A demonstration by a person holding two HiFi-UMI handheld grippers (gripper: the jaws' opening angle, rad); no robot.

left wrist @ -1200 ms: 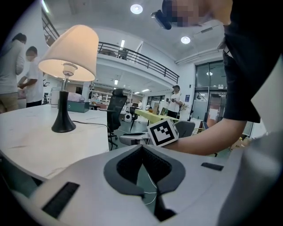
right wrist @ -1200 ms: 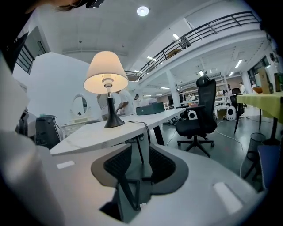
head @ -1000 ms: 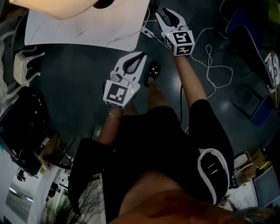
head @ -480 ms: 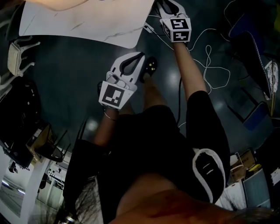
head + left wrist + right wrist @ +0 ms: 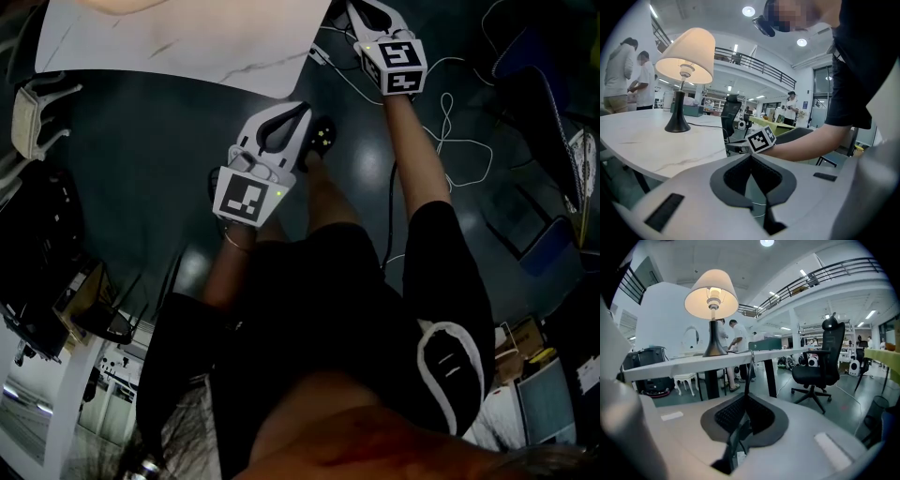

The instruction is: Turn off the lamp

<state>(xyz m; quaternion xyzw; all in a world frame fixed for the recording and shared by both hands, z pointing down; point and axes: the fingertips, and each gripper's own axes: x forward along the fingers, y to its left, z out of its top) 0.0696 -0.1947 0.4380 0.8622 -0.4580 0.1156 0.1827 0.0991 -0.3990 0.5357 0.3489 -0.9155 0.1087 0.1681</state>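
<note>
The lamp [image 5: 711,294] is lit, with a cream shade and a dark stem, and it stands on the white table [image 5: 693,363]. From the other side the lamp [image 5: 686,51] also glows. Its dark cord [image 5: 749,371] drops from the table edge straight into my right gripper [image 5: 748,397]. The jaws have just been closing and now pinch that cord. From above, the right gripper [image 5: 361,9] sits at the table's [image 5: 187,37] near corner. My left gripper [image 5: 302,111] hangs lower over the floor, shut and empty; in its own view the tips [image 5: 751,155] meet.
A black office chair [image 5: 818,369] stands right of the table. White cables [image 5: 459,141] loop over the dark floor. A white chair [image 5: 33,131] sits at the left. People [image 5: 628,75] stand beyond the table. My shoe [image 5: 323,141] is beside the left gripper.
The right gripper has moved up to the table's corner and a little to the right. The left gripper has stayed about where it was. The lamp's shade has slid out of the head view.
</note>
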